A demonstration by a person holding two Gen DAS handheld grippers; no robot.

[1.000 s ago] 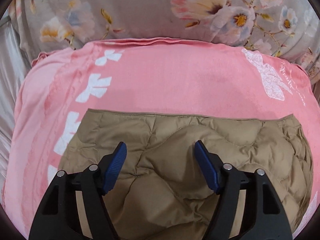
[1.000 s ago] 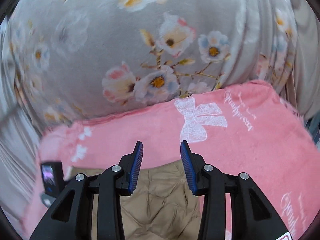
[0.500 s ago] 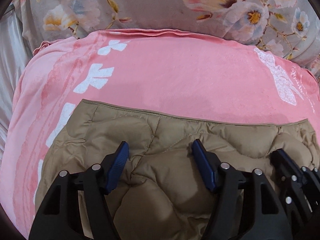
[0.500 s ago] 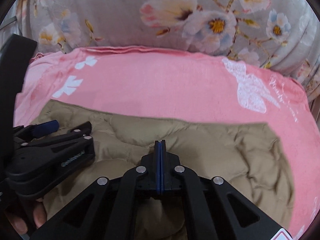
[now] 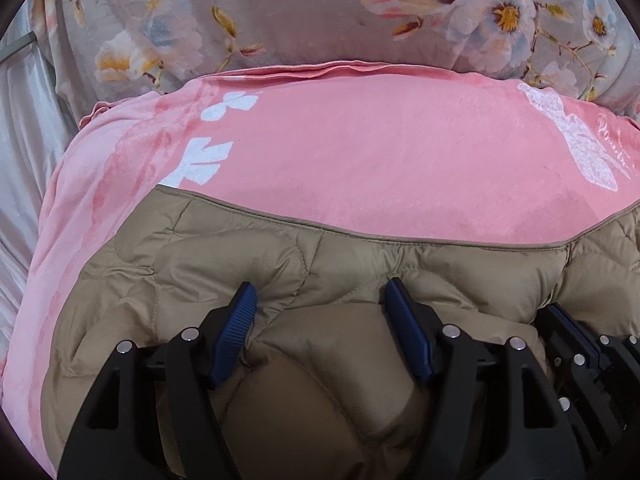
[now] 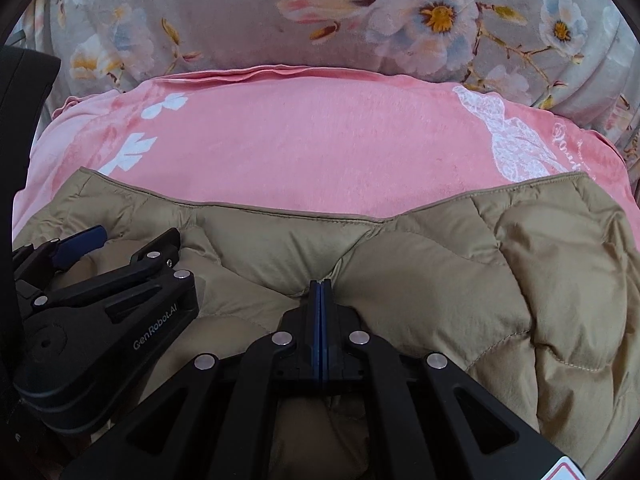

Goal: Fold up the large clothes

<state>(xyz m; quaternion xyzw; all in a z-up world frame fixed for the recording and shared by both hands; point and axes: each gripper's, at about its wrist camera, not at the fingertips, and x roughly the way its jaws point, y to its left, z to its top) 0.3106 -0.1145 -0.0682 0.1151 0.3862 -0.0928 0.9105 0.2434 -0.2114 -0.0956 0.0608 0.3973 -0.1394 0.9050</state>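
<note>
A tan quilted jacket (image 5: 240,248) lies on a pink blanket (image 5: 360,140), its bound hem running straight across the far side. My left gripper (image 5: 320,292) stands wide, both blue pads pressed against a puffy fold of the jacket that fills the gap. In the right wrist view the jacket (image 6: 440,260) bulges on the right, and my right gripper (image 6: 320,284) is shut, its tip sunk in a crease; no cloth shows between the pads. The left gripper (image 6: 128,240) sits close on its left. The right gripper (image 5: 560,312) appears at the left view's lower right edge.
The pink blanket (image 6: 320,140) carries white bow prints and extends beyond the hem. A grey floral quilt (image 5: 300,12) rises like a wall behind it. Pale satin fabric (image 5: 24,120) hangs at the far left.
The right gripper dropped from above the blanket onto the jacket and closed. The left gripper sank slightly with its fold; the jacket's hem now looks nearer and larger.
</note>
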